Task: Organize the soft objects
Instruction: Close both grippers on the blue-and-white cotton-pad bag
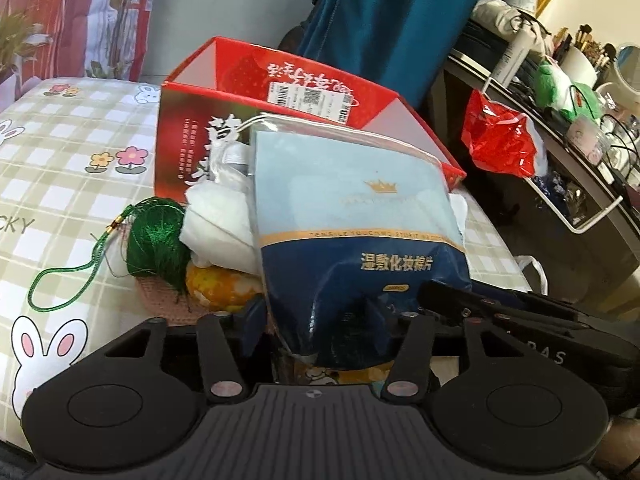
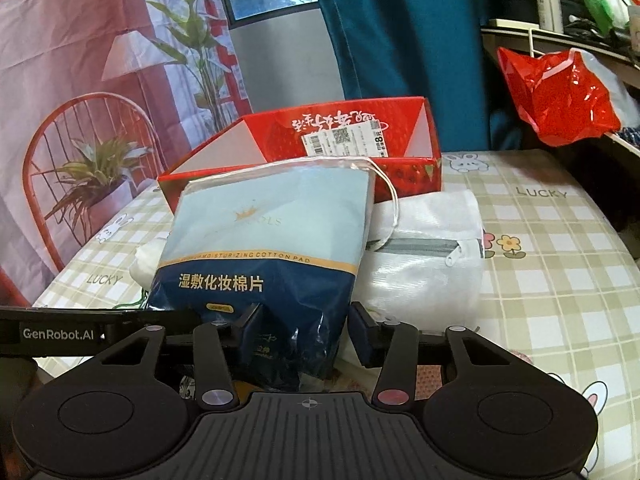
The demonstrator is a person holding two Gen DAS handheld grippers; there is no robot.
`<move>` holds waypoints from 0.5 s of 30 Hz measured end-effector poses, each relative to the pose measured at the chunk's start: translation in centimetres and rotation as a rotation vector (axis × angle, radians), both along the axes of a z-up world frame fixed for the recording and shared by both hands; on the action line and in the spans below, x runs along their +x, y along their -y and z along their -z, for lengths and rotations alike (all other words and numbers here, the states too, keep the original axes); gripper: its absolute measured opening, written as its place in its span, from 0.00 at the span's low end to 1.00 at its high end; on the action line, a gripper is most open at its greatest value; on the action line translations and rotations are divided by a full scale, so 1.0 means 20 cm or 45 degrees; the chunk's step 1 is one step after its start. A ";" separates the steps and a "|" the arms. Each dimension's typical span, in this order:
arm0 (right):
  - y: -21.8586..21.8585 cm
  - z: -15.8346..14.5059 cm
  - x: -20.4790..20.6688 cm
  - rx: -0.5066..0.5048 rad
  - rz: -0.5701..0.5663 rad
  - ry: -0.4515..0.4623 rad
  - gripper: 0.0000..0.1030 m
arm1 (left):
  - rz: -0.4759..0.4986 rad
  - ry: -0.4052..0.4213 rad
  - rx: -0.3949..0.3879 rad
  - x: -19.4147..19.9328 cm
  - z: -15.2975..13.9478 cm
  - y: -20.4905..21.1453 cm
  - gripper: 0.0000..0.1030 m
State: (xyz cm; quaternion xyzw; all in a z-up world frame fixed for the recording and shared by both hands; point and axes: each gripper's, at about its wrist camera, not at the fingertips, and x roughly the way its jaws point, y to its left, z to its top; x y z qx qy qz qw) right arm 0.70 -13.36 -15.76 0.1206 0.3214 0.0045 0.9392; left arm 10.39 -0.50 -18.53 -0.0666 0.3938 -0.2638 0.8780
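My left claw (image 1: 316, 316) is clamped on the bottom of the bag of cotton pads (image 1: 352, 220). The dark blue film is creased and dented where the pads bite, and the bag stands up from them, leaning away from me. My right claw (image 2: 306, 324) sits at the same bottom edge from the other side, its jaws apart. One pad is against the film and the other stands just off the bag's edge, so the bag is between them but not squeezed. The bag's pale blue top half, with its white drawstring, rises in front of the open red box (image 1: 224, 92), which sits just behind it on the checked sheet (image 1: 60, 152) printed with rabbits and flowers. To the left of the bag, touching it, lies a crumpled white cloth (image 1: 216, 224). Beside that is a bundle of green thread (image 1: 156, 236) whose looped cord trails out over the sheet. A yellow-orange soft thing (image 1: 220, 284) lies under the cloth, and a pink knitted mat (image 1: 160, 304) is partly under the thread. On the bag's other side a white mesh pouch (image 2: 424, 264) with a grey zip lies against it, in front of the box. Further out, a blue curtain (image 1: 392, 20) hangs behind the box. A red plastic bag (image 1: 496, 140) hangs from the edge of a cluttered counter (image 1: 568, 168) at the right.
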 end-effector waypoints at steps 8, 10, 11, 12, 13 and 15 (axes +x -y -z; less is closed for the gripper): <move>-0.02 -0.01 -0.02 0.016 -0.038 0.025 0.38 | 0.015 0.038 -0.025 -0.03 -0.02 -0.01 0.46; -0.03 -0.03 -0.03 0.014 -0.052 0.041 0.37 | 0.009 0.049 -0.031 -0.03 -0.03 -0.02 0.45; -0.03 -0.04 -0.04 0.012 -0.060 0.051 0.36 | 0.006 0.056 -0.032 -0.03 -0.03 -0.02 0.45; -0.04 -0.04 -0.04 0.010 -0.066 0.059 0.35 | 0.002 0.064 -0.034 -0.04 -0.04 -0.02 0.45; -0.04 -0.05 -0.04 0.005 -0.073 0.069 0.34 | 0.001 0.073 -0.038 -0.04 -0.05 -0.03 0.45; -0.04 -0.07 -0.05 -0.003 -0.084 0.088 0.33 | -0.002 0.102 -0.043 -0.06 -0.07 -0.04 0.45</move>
